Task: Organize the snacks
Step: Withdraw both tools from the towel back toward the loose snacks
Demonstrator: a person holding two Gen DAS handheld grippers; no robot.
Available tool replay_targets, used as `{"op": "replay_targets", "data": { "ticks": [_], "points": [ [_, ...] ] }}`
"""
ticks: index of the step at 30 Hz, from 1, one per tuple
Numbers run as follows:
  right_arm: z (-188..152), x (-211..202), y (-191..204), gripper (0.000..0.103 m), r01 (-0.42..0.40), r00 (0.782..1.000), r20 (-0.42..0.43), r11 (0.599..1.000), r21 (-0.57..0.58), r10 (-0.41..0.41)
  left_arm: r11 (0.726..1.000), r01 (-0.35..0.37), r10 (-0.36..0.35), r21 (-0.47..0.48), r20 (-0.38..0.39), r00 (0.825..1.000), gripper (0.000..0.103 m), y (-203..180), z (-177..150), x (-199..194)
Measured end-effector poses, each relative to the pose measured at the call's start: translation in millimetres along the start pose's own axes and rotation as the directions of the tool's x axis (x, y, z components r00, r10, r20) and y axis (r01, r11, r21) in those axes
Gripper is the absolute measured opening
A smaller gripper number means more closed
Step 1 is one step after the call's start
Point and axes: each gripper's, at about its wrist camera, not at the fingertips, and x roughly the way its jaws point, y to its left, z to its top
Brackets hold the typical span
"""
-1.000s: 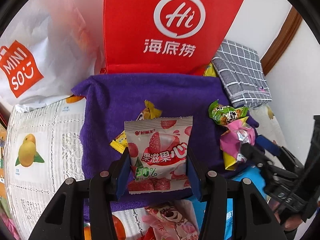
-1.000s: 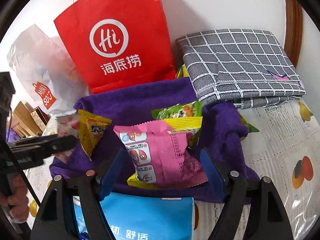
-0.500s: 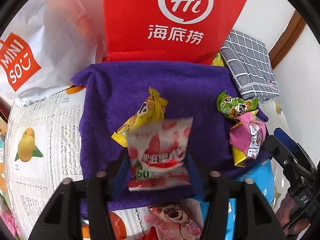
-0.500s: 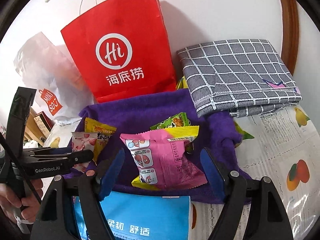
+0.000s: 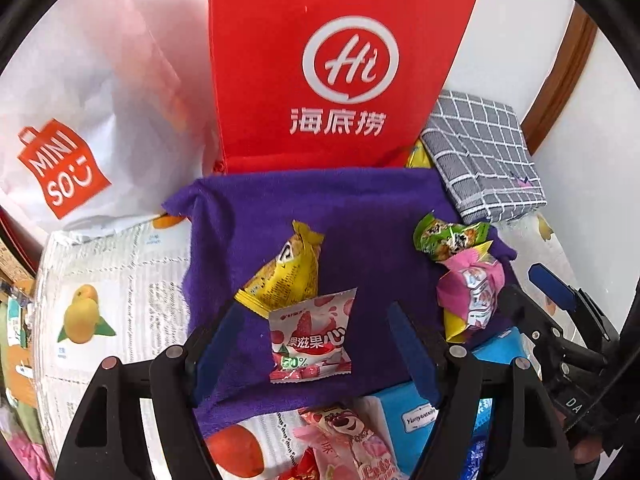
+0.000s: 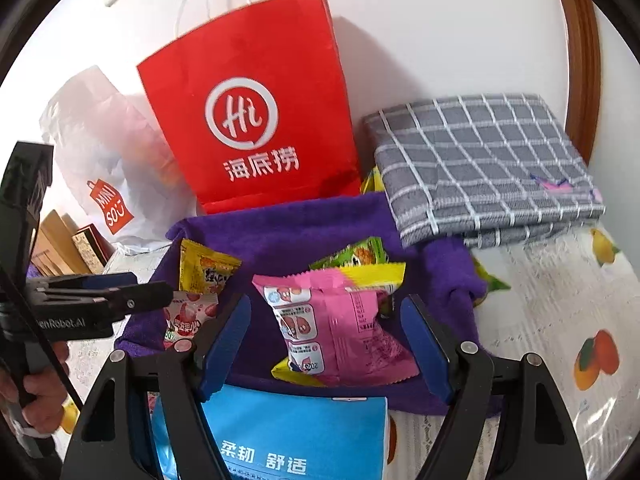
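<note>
A purple towel [image 5: 360, 208] lies on the table with snacks on it. A white and red strawberry packet [image 5: 310, 340] lies free between my left gripper's [image 5: 312, 340] open jaws, overlapping a yellow packet [image 5: 286, 276]. A pink packet [image 6: 332, 332] rests on a yellow one [image 6: 374, 272] and a green one [image 6: 354, 254], between my right gripper's [image 6: 324, 336] open jaws. No finger touches it. The pink packet [image 5: 472, 296] and green packet [image 5: 444, 236] show at right in the left wrist view. The left gripper [image 6: 120, 300] shows at left in the right wrist view.
A red paper bag [image 5: 332, 68] and a white Miniso bag [image 5: 76, 120] stand behind the towel. A folded grey checked cloth [image 6: 484, 164] lies at the back right. A blue tissue pack [image 6: 288, 436] and a pink bear packet [image 5: 352, 440] lie near the front edge.
My left gripper opened and let the strawberry packet drop onto the towel by the yellow packet. My right gripper drew back a little from the pink packet.
</note>
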Motion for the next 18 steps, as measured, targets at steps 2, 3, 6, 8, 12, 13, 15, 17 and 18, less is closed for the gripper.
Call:
{"op": "replay_targets", "data": {
  "ticks": [2, 3, 6, 8, 12, 13, 15, 17, 18],
  "points": [
    [1.6, -6.8, 3.3, 0.077, -0.004, 1.000, 0.026, 1.000, -0.007, 0.004, 1.000, 0.007, -0.007, -0.007, 0.015, 1.000, 0.075, 0.2, 1.3, -7.7],
    [2.4, -10.6, 4.8, 0.074, -0.002, 1.000, 0.031, 1.000, -0.007, 0.002, 1.000, 0.011, -0.011, -0.007, 0.021, 1.000, 0.075, 0.1, 2.0, -10.4],
    [2.4, -24.6, 12.1, 0.070, -0.001, 1.000, 0.029, 1.000, -0.015, 0.001, 1.000, 0.027, -0.027, -0.001, 0.036, 0.999, 0.075, -3.1, 2.2, -19.6],
    [-1.9, -34.9, 16.9, 0.070, 0.003, 1.000, 0.031, 1.000, -0.020, -0.002, 0.999, 0.042, -0.042, 0.003, 0.044, 0.998, 0.075, -6.1, 1.8, -24.6],
    [-16.5, -53.3, 23.5, 0.070, -0.005, 1.000, 0.018, 1.000, -0.014, 0.005, 0.998, 0.059, -0.060, 0.012, 0.050, 0.997, 0.075, -11.6, 0.3, -36.5],
    [-21.8, -58.7, 25.3, 0.070, -0.005, 1.000, 0.011, 1.000, -0.008, 0.005, 0.998, 0.064, -0.064, 0.013, 0.050, 0.997, 0.075, -12.7, 0.2, -39.0],
    [-29.8, -67.3, 28.8, 0.070, 0.005, 1.000, 0.009, 1.000, -0.009, -0.005, 0.998, 0.068, -0.069, 0.013, 0.049, 0.996, 0.075, -14.8, -0.3, -42.4],
    [-36.0, -74.9, 33.1, 0.070, 0.019, 1.000, 0.007, 1.000, -0.011, -0.019, 0.997, 0.070, -0.071, 0.023, 0.041, 0.997, 0.075, -17.9, -1.7, -44.0],
    [-38.7, -77.7, 34.7, 0.070, 0.024, 1.000, 0.004, 1.000, -0.010, -0.024, 0.997, 0.069, -0.070, 0.032, 0.037, 0.997, 0.075, -20.4, -2.2, -44.7]
  ]
}}
